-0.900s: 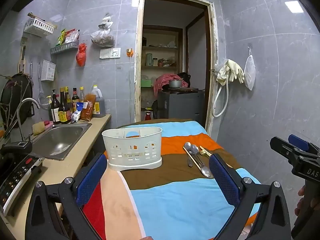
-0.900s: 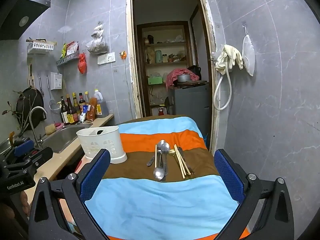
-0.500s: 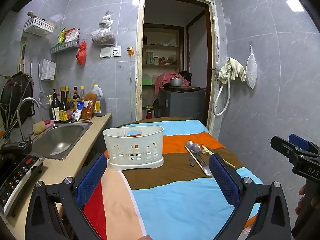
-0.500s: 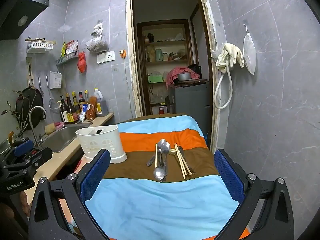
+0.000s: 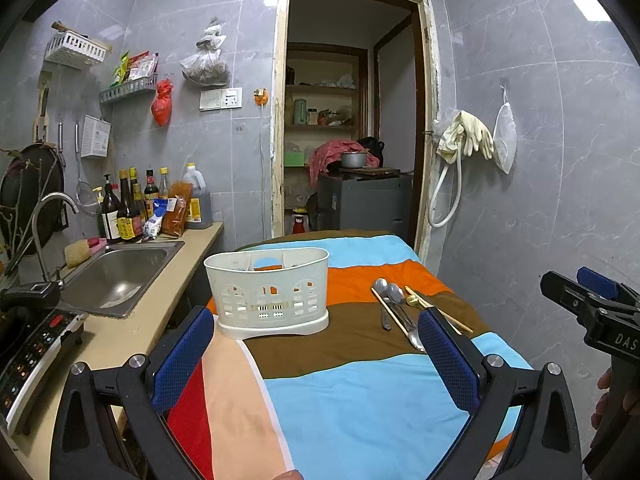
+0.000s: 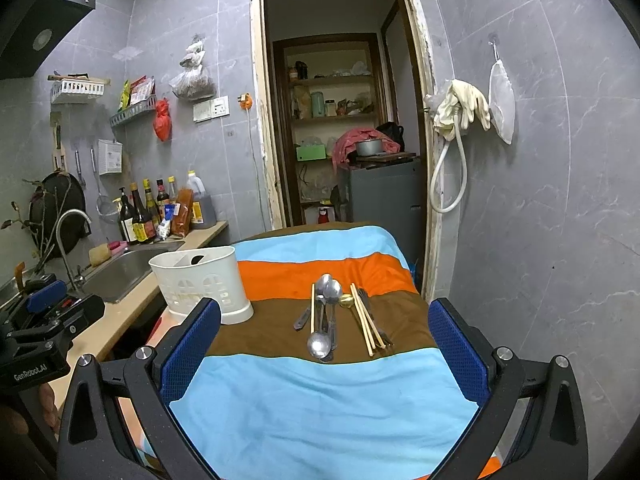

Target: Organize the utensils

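Note:
A white slotted utensil holder stands on the brown stripe of the striped tablecloth; it also shows in the right wrist view. Metal spoons, wooden chopsticks and a small gold spoon lie in a loose pile to its right; the pile also shows in the left wrist view. My left gripper is open and empty, held above the near table. My right gripper is open and empty, facing the pile.
A counter with a steel sink, faucet, bottles and an induction cooker runs along the left. A doorway opens behind the table. A tiled wall with gloves and a hose is on the right.
Both grippers have drifted very slightly; the holder and utensils have not moved. Both grippers stay open.

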`<state>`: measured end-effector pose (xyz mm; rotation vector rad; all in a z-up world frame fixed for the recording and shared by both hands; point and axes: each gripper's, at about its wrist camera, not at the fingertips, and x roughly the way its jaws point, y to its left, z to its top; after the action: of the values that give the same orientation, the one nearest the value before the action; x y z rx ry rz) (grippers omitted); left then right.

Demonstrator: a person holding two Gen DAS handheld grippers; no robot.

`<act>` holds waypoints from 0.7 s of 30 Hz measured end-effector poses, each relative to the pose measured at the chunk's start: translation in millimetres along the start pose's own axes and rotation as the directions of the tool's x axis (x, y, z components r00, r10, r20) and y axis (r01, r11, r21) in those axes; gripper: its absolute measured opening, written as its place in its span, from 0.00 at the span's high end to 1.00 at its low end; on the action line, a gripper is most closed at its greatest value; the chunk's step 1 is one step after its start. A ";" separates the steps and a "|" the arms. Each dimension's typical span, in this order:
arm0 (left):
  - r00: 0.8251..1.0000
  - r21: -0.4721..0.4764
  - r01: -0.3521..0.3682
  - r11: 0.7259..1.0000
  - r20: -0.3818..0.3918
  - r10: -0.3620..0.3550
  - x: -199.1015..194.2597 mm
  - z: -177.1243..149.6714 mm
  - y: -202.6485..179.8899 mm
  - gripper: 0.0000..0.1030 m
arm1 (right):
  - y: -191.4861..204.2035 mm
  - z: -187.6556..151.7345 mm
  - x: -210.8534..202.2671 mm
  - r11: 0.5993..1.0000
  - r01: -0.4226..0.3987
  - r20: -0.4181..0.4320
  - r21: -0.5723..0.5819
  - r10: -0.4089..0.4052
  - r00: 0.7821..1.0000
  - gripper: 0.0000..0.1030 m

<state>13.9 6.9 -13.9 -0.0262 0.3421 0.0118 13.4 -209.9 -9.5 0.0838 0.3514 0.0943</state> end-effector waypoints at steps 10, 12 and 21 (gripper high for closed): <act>1.000 0.001 -0.002 1.000 -0.003 0.002 0.9 0.9 -1.5 0.01 | -1.0 -0.5 2.7 1.000 -0.001 -0.003 0.001 0.001 1.000 0.01; 1.000 0.000 -0.003 1.000 -0.004 0.003 0.2 1.9 -2.6 0.01 | -1.5 0.3 1.4 1.000 -0.001 -0.004 0.000 0.001 1.000 0.01; 1.000 -0.001 -0.001 1.000 -0.007 0.001 2.9 0.3 -2.7 0.01 | -1.4 -3.0 6.1 1.000 0.002 -0.009 0.001 -0.002 1.000 0.01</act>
<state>16.8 4.2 -14.5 -0.0266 0.3487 0.0128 18.1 -210.4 -14.5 0.0841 0.3602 0.0925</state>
